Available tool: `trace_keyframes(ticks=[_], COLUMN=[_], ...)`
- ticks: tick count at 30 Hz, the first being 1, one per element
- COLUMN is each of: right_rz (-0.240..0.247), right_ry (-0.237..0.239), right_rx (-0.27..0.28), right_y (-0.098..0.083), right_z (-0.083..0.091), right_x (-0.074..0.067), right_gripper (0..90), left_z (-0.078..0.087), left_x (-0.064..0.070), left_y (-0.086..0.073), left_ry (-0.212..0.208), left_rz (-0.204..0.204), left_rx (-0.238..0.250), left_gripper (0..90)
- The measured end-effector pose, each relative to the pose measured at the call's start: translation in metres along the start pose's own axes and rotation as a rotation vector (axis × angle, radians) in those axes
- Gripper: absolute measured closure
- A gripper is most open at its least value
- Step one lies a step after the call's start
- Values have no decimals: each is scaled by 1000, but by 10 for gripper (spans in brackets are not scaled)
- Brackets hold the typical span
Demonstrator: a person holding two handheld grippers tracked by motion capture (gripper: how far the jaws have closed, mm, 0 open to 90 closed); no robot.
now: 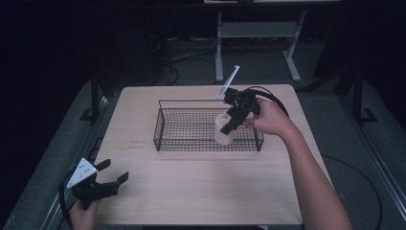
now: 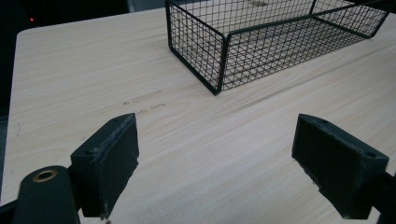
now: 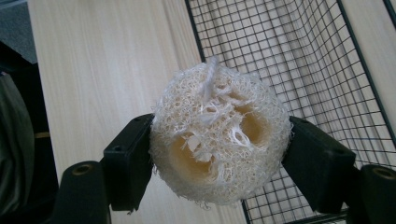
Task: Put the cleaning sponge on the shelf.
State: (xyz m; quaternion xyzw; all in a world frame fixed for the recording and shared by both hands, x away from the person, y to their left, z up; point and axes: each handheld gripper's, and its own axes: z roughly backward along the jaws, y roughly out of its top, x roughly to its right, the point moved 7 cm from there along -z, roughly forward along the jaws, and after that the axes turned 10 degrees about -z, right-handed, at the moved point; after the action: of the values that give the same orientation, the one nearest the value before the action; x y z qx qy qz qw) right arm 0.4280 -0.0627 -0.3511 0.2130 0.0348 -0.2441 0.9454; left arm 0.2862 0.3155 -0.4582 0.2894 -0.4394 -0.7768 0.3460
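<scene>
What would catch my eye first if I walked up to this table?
Probably the pale, fibrous loofah sponge, clamped between the jaws of the right gripper at the right end of the black wire basket in the middle of the wooden table. Next, the left gripper near the table's front left corner, with its jaws wide open and nothing between them.

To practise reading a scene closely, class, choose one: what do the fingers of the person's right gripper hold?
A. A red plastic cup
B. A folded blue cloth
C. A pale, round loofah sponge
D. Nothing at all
C: in the right gripper view the black fingers of the right gripper press both sides of the pale, round, fibrous loofah sponge, above the black wire mesh basket on the light wooden table.
</scene>
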Motion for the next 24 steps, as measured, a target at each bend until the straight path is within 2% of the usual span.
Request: trace_keyframes(ticks=[10,24], right_rz=[-26,-67], right_ry=[-15,-17], right_rx=[-12,-21], right_y=[14,23], right_z=[-3,-20], right_x=[15,33], right_gripper=[278,278], left_z=[0,-1], left_x=[-1,0], left_y=[0,0], left_ry=[-2,-3], left_rz=[0,-2], left_rx=[2,2], left_gripper=[139,140])
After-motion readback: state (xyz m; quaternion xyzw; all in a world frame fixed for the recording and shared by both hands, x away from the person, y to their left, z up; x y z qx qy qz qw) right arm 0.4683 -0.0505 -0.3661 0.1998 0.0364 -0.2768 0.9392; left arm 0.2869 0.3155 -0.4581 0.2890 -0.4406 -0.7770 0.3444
